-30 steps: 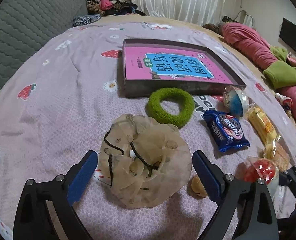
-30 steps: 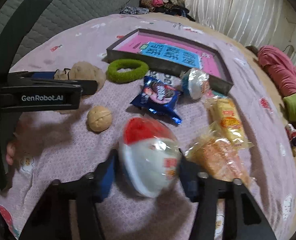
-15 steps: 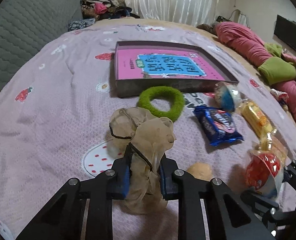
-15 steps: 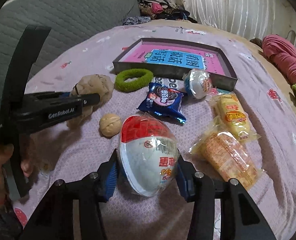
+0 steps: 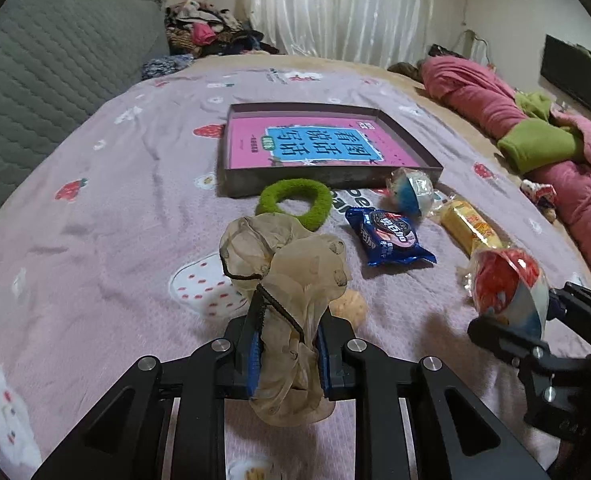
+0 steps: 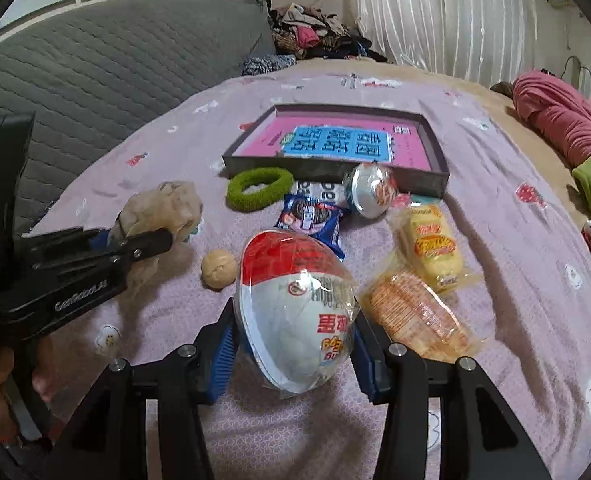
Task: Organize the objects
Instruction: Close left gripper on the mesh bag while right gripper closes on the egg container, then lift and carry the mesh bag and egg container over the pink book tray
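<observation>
My left gripper (image 5: 288, 354) is shut on a beige gauzy hair scrunchie (image 5: 285, 272), which is bunched between the blue pads and lifted off the bedspread. My right gripper (image 6: 293, 354) is shut on a red-and-white egg-shaped snack capsule (image 6: 295, 304) in clear wrap, also raised. Each gripper shows in the other's view: the right one with its capsule (image 5: 507, 292) at the right, the left one with the scrunchie (image 6: 163, 210) at the left. Ahead lies a shallow grey box (image 5: 327, 178) with a pink and blue sheet inside.
On the purple bedspread (image 5: 107, 208) lie a green fuzzy ring (image 5: 295, 204), a blue cookie packet (image 5: 387, 238), a blue-and-white capsule (image 5: 409, 192), two yellow-orange snack packs (image 6: 431, 244), and a small tan ball (image 6: 218, 269). Pink bedding (image 5: 491, 96) sits right, a grey headboard (image 6: 95, 68) left.
My left gripper closed on the flat-lying scrunchie and lifted it, bunched. My right gripper has risen with the capsule and tilted; the box looks nearer in both views.
</observation>
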Available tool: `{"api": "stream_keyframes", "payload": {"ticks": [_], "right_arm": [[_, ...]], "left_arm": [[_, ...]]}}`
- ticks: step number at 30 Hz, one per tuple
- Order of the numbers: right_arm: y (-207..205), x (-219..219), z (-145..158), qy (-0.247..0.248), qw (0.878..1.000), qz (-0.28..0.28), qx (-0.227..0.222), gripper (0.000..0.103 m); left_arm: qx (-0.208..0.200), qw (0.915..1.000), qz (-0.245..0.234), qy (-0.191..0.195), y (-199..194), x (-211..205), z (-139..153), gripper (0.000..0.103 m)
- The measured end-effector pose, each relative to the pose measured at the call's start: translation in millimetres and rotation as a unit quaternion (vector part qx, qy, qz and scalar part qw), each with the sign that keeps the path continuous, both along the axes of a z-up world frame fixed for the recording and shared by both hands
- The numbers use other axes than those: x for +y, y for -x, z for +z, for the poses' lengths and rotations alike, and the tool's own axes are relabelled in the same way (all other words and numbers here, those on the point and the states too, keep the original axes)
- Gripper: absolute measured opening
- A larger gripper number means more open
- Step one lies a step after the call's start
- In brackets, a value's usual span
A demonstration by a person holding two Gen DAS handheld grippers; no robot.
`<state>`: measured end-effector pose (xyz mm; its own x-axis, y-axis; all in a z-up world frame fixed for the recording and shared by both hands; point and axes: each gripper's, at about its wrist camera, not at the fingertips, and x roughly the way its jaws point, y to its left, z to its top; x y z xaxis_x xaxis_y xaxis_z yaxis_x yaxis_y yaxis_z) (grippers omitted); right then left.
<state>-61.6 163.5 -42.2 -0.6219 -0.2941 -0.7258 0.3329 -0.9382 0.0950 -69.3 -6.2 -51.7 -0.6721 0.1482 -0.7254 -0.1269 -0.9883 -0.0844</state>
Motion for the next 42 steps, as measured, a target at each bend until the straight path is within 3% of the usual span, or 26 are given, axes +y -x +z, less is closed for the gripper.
{"api": "stream_keyframes", "payload": {"ticks": [9, 23, 42], "right_arm": [[-12, 18, 18, 0.02, 1.0, -0.007, 0.017, 0.05], [-25, 39, 77, 0.025, 0.998, -0.012, 0.061, 0.05], [-15, 46, 151, 0.003, 0.994, -0.016, 0.108, 0.05]], "left_arm": [[0.016, 0.9994, 0.02, -0.024, -28, 3, 19, 0.022], [0.072, 0.9971, -0.019, 0.014, -44, 45, 85, 0.023], [0.111, 0.9932, -0.022, 0.025, -31, 53, 153, 0.024]]}}
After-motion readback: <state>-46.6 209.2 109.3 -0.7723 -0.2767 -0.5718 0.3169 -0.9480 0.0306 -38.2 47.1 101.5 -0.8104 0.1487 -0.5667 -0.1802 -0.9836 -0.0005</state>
